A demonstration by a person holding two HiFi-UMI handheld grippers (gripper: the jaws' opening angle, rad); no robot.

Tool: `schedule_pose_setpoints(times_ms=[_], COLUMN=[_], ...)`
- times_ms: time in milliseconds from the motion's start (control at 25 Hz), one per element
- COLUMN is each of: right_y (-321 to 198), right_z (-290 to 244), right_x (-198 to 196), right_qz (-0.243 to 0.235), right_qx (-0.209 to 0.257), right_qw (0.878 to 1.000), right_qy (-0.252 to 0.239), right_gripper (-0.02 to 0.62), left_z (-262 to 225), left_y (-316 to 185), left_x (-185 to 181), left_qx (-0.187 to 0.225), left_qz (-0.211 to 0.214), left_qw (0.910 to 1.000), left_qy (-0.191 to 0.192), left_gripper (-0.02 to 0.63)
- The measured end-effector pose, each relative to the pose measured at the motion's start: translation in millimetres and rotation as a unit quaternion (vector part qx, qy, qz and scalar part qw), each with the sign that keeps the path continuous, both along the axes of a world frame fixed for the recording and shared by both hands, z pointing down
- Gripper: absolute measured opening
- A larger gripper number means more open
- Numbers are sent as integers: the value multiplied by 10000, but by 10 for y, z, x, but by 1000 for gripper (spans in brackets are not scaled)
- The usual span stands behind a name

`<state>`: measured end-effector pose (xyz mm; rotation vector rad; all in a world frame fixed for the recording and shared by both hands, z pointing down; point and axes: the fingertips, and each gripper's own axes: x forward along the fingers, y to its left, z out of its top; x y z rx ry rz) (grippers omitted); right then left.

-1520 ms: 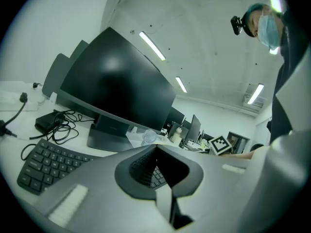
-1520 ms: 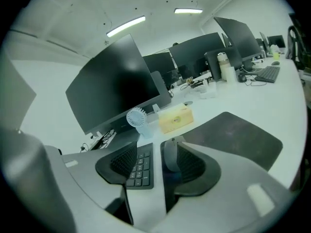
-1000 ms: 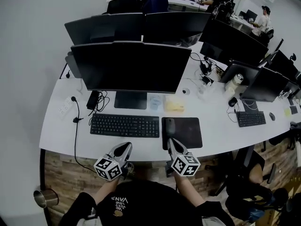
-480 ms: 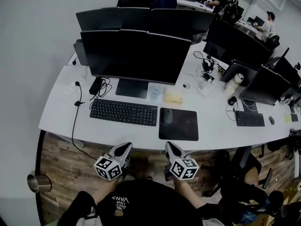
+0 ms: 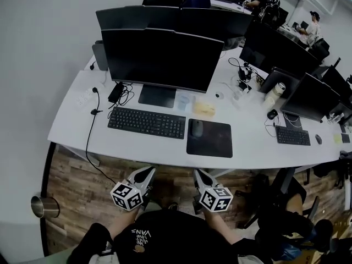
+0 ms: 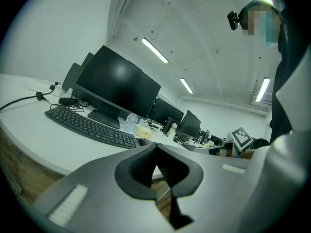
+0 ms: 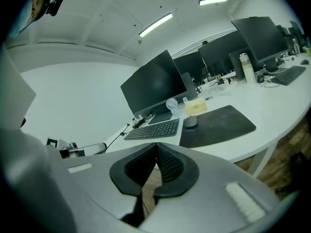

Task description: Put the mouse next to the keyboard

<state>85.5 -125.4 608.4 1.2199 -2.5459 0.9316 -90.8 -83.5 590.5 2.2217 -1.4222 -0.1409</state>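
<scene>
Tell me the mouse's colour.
Grey; the mouse shows best in the right gripper view.

A long white desk [image 5: 69, 139] curves across the room, with wood-pattern floor beneath its near edge. Near the front lies a black keyboard [image 5: 146, 122], parallel to the edge. Just to its right, with a narrow gap, lies a black mouse pad [image 5: 214, 142]. Behind the keyboard stands the flat foot of a dark monitor [image 5: 157, 97]. Right of the foot sit a small clear fan [image 5: 183, 102] and a pale yellow box [image 5: 204, 109]. At the left end are a white power strip [image 5: 85, 98] and a black cable [image 5: 89, 139] that trails over the edge. Far to the right lies a second keyboard [image 5: 292, 136], with a white bottle [image 5: 276, 92] behind it.
</scene>
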Motion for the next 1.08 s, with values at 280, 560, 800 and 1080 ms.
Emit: schedule_pose_setpoints(times_ms=[280, 560, 800, 1080], right_y=[129, 150, 105, -12], right_z=[92, 113, 134, 72], right_x=[41, -24, -68, -103], right_qz=[-72, -178, -198, -176], right_qx=[-71, -68, -101, -103], right_qw=[9999, 9998, 9997, 9998], right_qy=[117, 110, 106, 90], right_gripper=[5, 5, 5, 5], left_z=[72, 120, 114, 25], left_y=[246, 349, 306, 207], left_x=[-34, -123, -117, -150], left_qx=[-49, -86, -86, -78], left_qz=[-216, -420, -403, -413], left_qw=[9997, 9990, 9991, 9991], left_qy=[70, 87, 83, 73], left_gripper=[2, 2, 2, 2])
